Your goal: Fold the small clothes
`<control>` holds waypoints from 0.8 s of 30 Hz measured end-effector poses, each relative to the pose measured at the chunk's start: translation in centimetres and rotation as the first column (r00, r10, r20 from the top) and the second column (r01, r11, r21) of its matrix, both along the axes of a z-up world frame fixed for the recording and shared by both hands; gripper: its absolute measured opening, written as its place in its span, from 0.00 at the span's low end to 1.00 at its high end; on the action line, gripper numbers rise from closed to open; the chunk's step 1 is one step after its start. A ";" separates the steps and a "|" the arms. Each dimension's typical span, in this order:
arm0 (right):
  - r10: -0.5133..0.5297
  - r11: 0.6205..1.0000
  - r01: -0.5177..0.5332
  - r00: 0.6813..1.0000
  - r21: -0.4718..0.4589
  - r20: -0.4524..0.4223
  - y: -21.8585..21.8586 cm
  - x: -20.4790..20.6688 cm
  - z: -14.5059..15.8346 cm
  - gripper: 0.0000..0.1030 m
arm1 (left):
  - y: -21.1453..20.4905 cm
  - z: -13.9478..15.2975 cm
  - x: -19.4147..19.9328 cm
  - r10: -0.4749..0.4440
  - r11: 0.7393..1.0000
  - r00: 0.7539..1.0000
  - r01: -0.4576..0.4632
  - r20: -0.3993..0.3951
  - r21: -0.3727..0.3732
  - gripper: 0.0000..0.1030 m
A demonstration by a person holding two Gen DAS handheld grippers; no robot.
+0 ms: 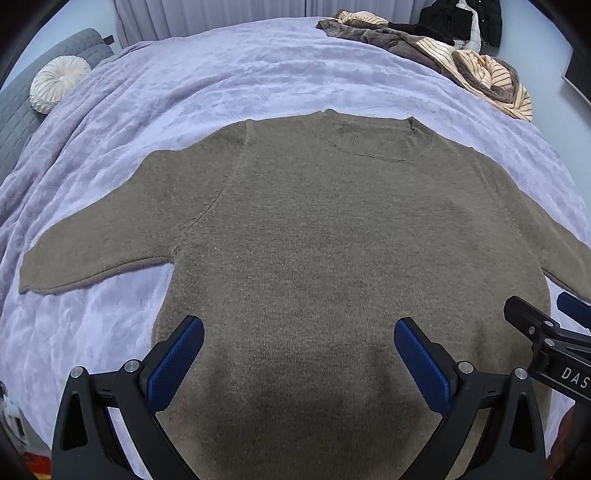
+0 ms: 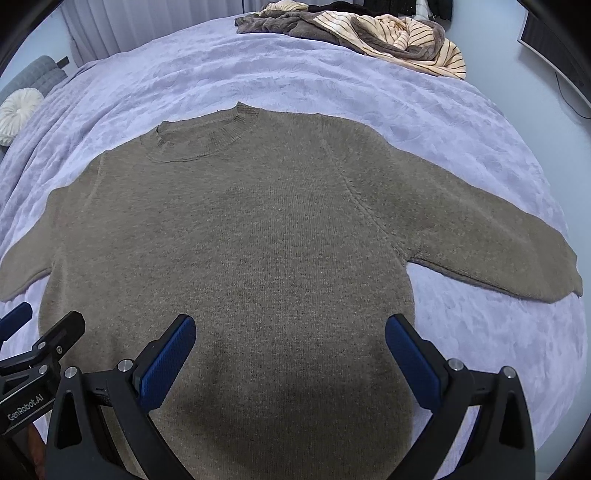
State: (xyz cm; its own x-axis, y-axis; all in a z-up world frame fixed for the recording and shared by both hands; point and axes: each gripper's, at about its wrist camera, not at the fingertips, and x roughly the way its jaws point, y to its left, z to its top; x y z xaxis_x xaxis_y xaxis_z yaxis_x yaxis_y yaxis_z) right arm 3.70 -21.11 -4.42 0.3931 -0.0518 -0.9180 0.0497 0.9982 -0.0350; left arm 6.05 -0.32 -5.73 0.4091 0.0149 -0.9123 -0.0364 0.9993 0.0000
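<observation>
Taupe knit lay flat before you: the sweater (image 1: 332, 240) was spread face up on the lavender plush blanket (image 1: 221, 74), collar toward the far side, both sleeves stretched out to either side. You held the left gripper (image 1: 299, 360) above its lower hem with the jaws spread wide and nothing between the blue pads (image 1: 177, 363). Your right gripper (image 2: 290, 356) hovered beside it over the same hem, equally wide apart and gripping nothing; its tip also showed at the right edge of the left wrist view. A pile of striped and brown clothes (image 2: 388, 33) sat at the far corner of the blanket, well apart from the sweater. A round white cushion (image 1: 59, 83) rested against the grey quilted headboard (image 1: 22, 110) at far left.
</observation>
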 end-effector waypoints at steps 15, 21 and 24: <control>0.000 1.000 0.000 1.000 -0.013 -0.025 0.4 1.6 -0.7 0.99 | 0.5 -0.9 1.7 0.003 1.000 1.000 -0.003 -0.021 -0.013 1.00; 0.001 1.000 -0.002 1.000 -0.017 -0.027 0.5 2.1 -0.8 0.99 | 1.2 -1.1 2.2 0.012 1.000 1.000 -0.012 -0.025 -0.020 1.00; 0.003 1.000 -0.003 1.000 -0.016 -0.028 0.7 2.2 -0.9 0.99 | 1.8 -1.1 2.4 0.021 0.999 1.000 -0.021 -0.022 -0.026 1.00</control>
State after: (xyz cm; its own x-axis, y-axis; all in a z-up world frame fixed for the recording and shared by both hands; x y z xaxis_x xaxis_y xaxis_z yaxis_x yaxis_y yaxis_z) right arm 5.89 -20.44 -5.33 0.3677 -0.0656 -0.9276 0.0453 0.9976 -0.0525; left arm 8.41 1.46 -6.83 0.3895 -0.0008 -0.9210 -0.0576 0.9980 -0.0252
